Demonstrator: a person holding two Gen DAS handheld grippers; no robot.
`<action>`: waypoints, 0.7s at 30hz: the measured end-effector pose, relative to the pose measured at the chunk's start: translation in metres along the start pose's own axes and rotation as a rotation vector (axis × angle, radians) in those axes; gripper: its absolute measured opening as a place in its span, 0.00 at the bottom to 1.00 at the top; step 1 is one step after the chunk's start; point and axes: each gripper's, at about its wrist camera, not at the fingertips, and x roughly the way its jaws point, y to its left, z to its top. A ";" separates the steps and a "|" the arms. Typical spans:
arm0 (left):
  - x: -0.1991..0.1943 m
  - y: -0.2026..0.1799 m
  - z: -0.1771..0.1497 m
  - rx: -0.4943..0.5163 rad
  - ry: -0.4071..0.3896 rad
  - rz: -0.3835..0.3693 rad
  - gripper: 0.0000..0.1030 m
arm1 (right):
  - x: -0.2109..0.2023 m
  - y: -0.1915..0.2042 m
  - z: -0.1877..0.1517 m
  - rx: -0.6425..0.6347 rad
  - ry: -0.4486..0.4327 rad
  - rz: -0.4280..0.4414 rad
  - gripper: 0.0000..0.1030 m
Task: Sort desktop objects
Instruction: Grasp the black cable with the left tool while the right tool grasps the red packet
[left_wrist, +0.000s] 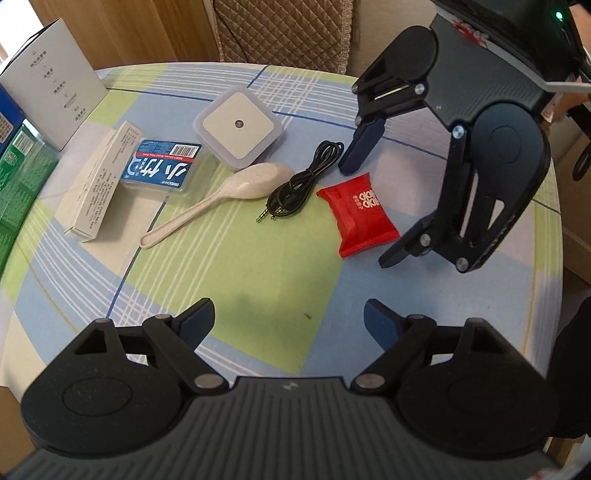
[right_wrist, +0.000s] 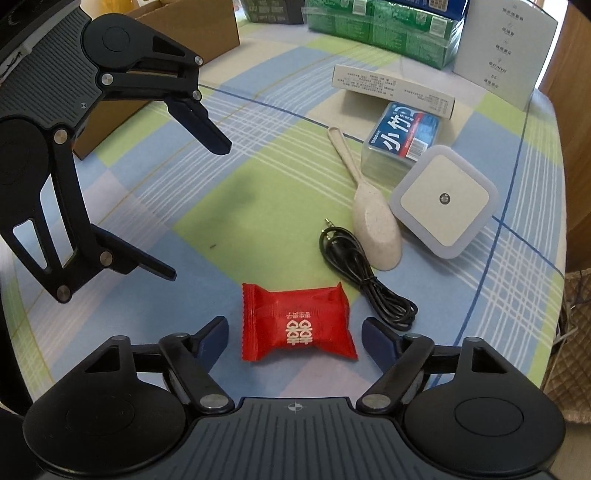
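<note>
Two green boxes (left_wrist: 18, 184) are cut off at the frame edge.

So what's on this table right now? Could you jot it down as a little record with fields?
surface: checked blue-green tablecloth
nearest right gripper: red foil sachet, between its open fingers, no contact visible
left gripper: open, empty, above bare cloth
middle: coiled black audio cable, beige plastic spoon
beyond: square white night light, blue-labelled clear box, long white carton
</note>
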 end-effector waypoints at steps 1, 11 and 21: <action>0.001 0.000 0.001 0.002 -0.001 -0.002 0.83 | 0.001 0.000 0.001 -0.005 0.001 -0.002 0.73; 0.012 0.000 0.007 0.060 0.013 -0.016 0.83 | 0.000 -0.001 0.003 -0.022 0.005 -0.031 0.53; 0.026 -0.009 0.032 0.093 -0.011 -0.048 0.76 | -0.015 -0.005 -0.015 -0.013 0.028 -0.042 0.45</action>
